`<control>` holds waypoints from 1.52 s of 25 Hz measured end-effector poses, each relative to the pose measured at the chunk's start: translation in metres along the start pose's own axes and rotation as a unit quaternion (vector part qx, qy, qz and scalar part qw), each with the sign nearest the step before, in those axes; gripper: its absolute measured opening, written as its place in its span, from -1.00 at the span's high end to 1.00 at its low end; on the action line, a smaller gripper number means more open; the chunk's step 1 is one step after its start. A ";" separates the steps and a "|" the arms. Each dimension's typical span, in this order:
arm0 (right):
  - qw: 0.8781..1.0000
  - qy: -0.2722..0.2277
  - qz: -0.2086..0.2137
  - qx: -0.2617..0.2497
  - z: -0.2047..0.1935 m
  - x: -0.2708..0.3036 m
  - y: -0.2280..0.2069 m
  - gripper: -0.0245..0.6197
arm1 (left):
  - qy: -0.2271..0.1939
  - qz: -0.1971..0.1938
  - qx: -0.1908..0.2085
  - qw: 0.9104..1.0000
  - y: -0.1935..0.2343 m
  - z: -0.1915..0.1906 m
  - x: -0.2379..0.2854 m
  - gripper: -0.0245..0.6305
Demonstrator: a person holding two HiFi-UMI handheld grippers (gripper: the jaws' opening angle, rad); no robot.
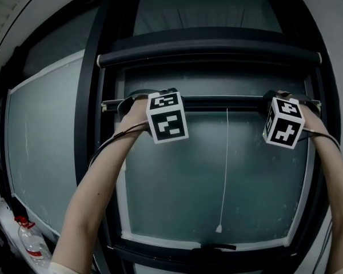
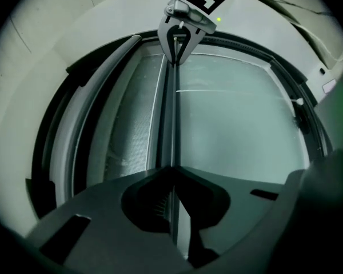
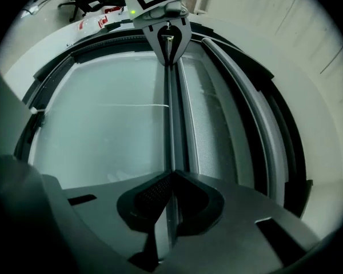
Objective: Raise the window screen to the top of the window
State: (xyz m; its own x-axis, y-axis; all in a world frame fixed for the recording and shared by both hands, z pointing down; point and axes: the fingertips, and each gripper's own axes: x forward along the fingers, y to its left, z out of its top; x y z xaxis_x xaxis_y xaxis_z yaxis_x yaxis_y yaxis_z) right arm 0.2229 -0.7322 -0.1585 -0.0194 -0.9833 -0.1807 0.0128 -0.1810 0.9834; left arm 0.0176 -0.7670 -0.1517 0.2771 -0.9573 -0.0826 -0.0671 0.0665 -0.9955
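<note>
High on the window [image 1: 177, 198], the left claw [image 2: 172, 173] and the right claw [image 3: 170, 178] each pinch the window screen's bottom bar [image 1: 223, 103], just below the top roller [image 1: 211, 55]; lifting one side faster could tilt the bar and jam it, or slip a claw off.

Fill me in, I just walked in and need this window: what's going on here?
A person holds a gripper in each hand. The left gripper and the right gripper are both shut on the window screen's bar, one near each end. The bar sits below the dark housing at the window's top, so the screen is not fully raised yet.
</note>
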 end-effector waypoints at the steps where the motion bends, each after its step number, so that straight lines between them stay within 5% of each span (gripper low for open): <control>1: 1.000 0.005 -0.013 0.000 0.000 0.002 -0.015 0.86 | 0.001 0.017 0.006 1.000 0.015 0.001 0.001 0.86; 13: 0.993 0.036 -0.110 -0.001 0.003 0.021 -0.129 0.86 | 0.021 0.131 0.014 0.991 0.131 0.006 0.010 0.86; 20: 0.992 0.043 -0.117 0.011 0.004 0.024 -0.140 0.86 | 0.026 0.119 0.023 0.992 0.141 0.007 0.012 0.86; 22: 0.991 0.037 -0.126 0.029 0.003 0.023 -0.139 0.86 | 0.009 0.130 0.011 0.991 0.140 0.007 0.012 0.86; 24: 0.985 0.015 -0.144 0.089 0.000 0.018 -0.141 0.83 | -0.037 0.155 -0.046 0.986 0.143 0.008 0.006 0.86; 25: 0.978 -0.004 -0.159 0.133 -0.001 0.013 -0.143 0.80 | -0.071 0.175 -0.096 0.977 0.145 0.007 0.001 0.83; 27: 0.951 -0.068 -0.192 0.233 -0.001 -0.001 -0.146 0.79 | -0.142 0.215 -0.212 0.943 0.142 0.006 -0.012 0.80; 30: 0.887 -0.169 -0.214 0.372 -0.002 -0.027 -0.135 0.80 | -0.228 0.215 -0.348 0.883 0.110 0.011 -0.027 0.81; 34: 0.804 -0.260 -0.181 0.503 -0.004 -0.058 -0.069 0.80 | -0.279 0.183 -0.466 0.819 0.007 0.016 -0.041 0.81; 36: 0.757 -0.292 -0.161 0.562 -0.005 -0.070 -0.022 0.80 | -0.275 0.167 -0.511 0.797 -0.059 0.012 -0.045 0.84; 38: 0.725 -0.300 -0.150 0.602 -0.006 -0.079 0.031 0.82 | -0.245 0.155 -0.539 0.791 -0.125 0.005 -0.045 0.86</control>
State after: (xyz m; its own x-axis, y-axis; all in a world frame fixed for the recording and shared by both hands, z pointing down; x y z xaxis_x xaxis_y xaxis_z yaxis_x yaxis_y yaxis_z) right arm 0.2311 -0.6598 -0.1136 -0.2763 -0.6539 -0.7044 -0.9564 0.1152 0.2682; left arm 0.0184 -0.7307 -0.0239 0.4071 -0.7004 -0.5862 -0.9099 -0.2549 -0.3274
